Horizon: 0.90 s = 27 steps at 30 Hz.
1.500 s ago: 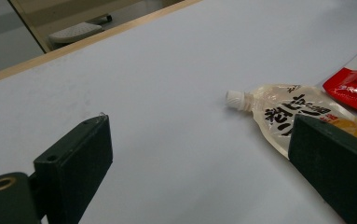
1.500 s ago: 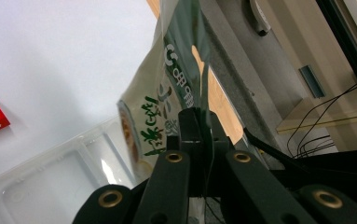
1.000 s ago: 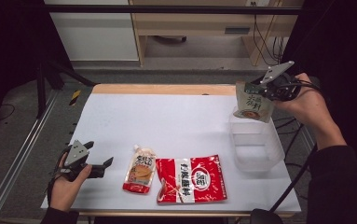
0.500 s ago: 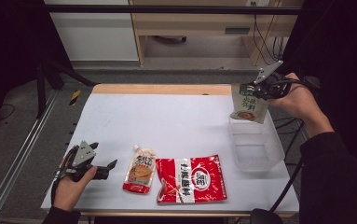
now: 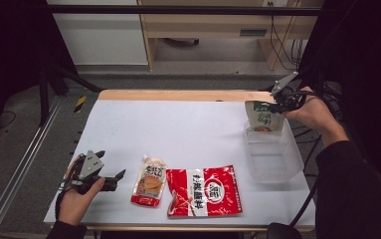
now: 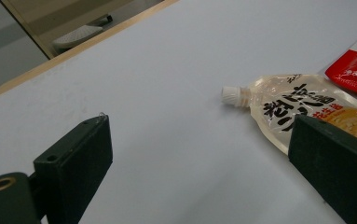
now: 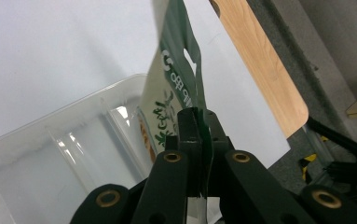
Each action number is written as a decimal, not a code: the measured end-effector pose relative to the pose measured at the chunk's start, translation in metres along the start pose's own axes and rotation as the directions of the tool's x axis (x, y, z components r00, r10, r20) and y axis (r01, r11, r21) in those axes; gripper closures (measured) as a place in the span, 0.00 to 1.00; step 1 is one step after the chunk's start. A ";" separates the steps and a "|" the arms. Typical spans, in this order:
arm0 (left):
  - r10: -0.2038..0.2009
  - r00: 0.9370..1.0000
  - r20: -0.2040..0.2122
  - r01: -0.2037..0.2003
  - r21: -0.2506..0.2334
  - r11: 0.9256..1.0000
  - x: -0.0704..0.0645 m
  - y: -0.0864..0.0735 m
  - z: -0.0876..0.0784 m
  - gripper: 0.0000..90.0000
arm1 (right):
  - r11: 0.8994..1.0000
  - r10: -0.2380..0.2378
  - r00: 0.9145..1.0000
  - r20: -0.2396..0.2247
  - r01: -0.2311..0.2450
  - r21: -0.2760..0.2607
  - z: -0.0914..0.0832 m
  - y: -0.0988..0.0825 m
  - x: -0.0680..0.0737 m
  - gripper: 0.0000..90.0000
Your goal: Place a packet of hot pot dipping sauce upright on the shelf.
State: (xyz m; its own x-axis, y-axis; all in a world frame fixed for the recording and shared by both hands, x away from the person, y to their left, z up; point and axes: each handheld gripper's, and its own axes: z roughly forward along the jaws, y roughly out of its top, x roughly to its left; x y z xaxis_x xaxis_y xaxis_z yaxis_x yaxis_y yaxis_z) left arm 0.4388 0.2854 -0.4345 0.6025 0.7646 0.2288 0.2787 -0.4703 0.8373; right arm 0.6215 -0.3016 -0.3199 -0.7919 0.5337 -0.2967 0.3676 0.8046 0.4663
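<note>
High view: right tool (image 5: 280, 105) pinches the green pouch (image 5: 262, 116) by its top edge, long axis hanging vertical, directly over the clear bin's (image 5: 275, 172) 12 o'clock end. The left tool (image 5: 109, 181), spread and empty, rests on the tabletop (image 5: 188, 129).

Left gripper view: spouted pouch (image 6: 302, 107) at 2 o'clock, partly hidden.

Right gripper view: the pouch's lower end is hidden.
</note>
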 end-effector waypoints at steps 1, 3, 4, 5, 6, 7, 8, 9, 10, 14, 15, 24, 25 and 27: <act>-0.002 1.000 0.001 0.002 0.000 1.000 0.000 0.000 0.001 0.07 | 1.000 0.011 1.000 0.000 -0.011 -0.005 0.002 -0.002 -0.001 1.00; -0.005 1.000 0.006 0.005 -0.002 1.000 0.000 0.001 0.002 0.07 | 1.000 0.027 1.000 0.004 -0.027 -0.007 0.004 -0.005 -0.003 1.00; -0.009 1.000 0.008 0.009 -0.008 1.000 0.001 0.001 0.002 0.07 | 1.000 0.030 1.000 0.005 -0.030 -0.003 0.004 -0.006 -0.004 1.00; -0.011 1.000 0.014 0.011 -0.010 1.000 0.001 0.002 0.003 0.07 | 0.999 0.040 0.999 0.009 -0.040 -0.003 0.004 -0.007 -0.005 0.99; -0.010 1.000 0.017 0.010 -0.011 1.000 0.001 0.003 0.004 0.07 | 0.999 0.041 0.999 0.017 -0.041 0.009 0.005 -0.008 -0.005 0.99; -0.014 1.000 0.019 0.015 -0.014 1.000 0.000 0.003 0.004 0.07 | 0.999 0.043 0.999 0.026 -0.043 0.016 0.005 -0.010 -0.006 0.99; -0.013 1.000 0.021 0.013 -0.012 1.000 0.000 0.003 0.004 0.07 | 0.999 0.044 0.998 0.034 -0.045 0.018 0.005 -0.012 -0.006 0.99; -0.017 1.000 0.024 0.018 -0.014 1.000 -0.001 0.003 0.004 0.07 | 0.999 0.048 0.998 0.044 -0.049 0.017 0.005 -0.014 -0.006 0.99; -0.021 0.999 0.026 0.022 -0.014 1.000 -0.001 0.002 0.003 0.07 | 0.998 0.055 0.997 0.051 -0.056 0.020 0.005 -0.016 -0.005 0.99; -0.033 0.999 0.038 0.034 -0.024 0.999 -0.002 0.003 0.000 0.07 | 0.996 0.081 0.994 0.074 -0.083 0.030 0.008 -0.024 -0.002 0.97; -0.036 0.999 0.034 0.037 -0.032 0.999 -0.001 0.003 -0.001 0.07 | 0.995 0.090 0.993 0.081 -0.092 0.024 0.008 -0.026 -0.001 0.97; -0.041 0.999 0.031 0.042 -0.030 0.999 -0.001 0.003 -0.002 0.07 | 0.985 0.164 0.973 0.161 -0.169 0.021 0.007 -0.022 0.002 0.54; -0.042 0.999 0.032 0.043 -0.027 0.999 -0.001 0.002 -0.001 0.07 | 0.985 0.169 0.969 0.180 -0.172 0.001 0.004 -0.020 0.004 0.48; -0.042 0.999 0.035 0.043 -0.026 0.999 -0.001 0.002 -0.001 0.07 | 0.985 0.171 0.965 0.200 -0.171 -0.017 -0.001 -0.017 0.008 0.38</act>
State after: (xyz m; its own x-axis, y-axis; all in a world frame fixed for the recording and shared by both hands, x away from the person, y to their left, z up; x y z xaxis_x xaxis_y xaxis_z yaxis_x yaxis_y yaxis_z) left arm 0.4379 0.2841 -0.4321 0.6160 0.7679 0.1760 0.2845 -0.4252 0.8592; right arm 0.6085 -0.3109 -0.3298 -0.6035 0.7048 -0.3728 0.4895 0.6966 0.5246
